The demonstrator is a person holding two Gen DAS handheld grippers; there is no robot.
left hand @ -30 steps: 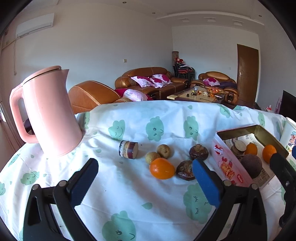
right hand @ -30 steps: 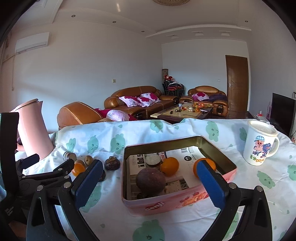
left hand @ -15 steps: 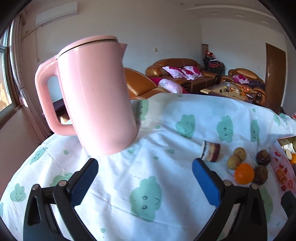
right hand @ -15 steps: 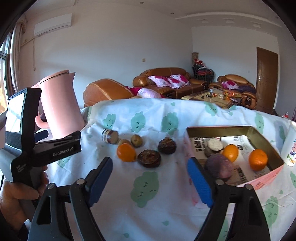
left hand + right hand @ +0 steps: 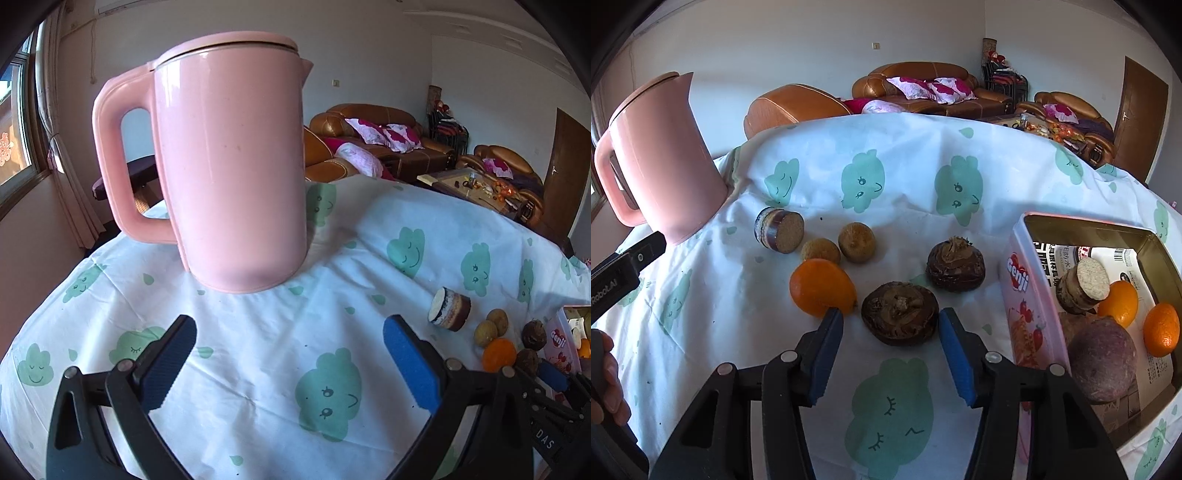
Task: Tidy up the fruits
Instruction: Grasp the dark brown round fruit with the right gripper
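Observation:
My right gripper hangs low over the cloth and its jaws are closing. A dark brown round fruit lies between the blue pads; a small gap still shows on its left side. An orange sits just left of the left pad. A second brown fruit, two small tan fruits and a cut cylinder piece lie behind. The pink tin at the right holds oranges, a purple fruit and another cut piece. My left gripper stands open and empty before the pink kettle.
The kettle stands at the table's back left. A white cloth with green prints covers the table and falls off its far edge. A hand holds the left tool at the right view's left border. Sofas stand behind.
The right gripper moved left from the tin, sank to the brown fruit and narrowed its jaws. The left gripper swung left, away from the fruits, to face the kettle.

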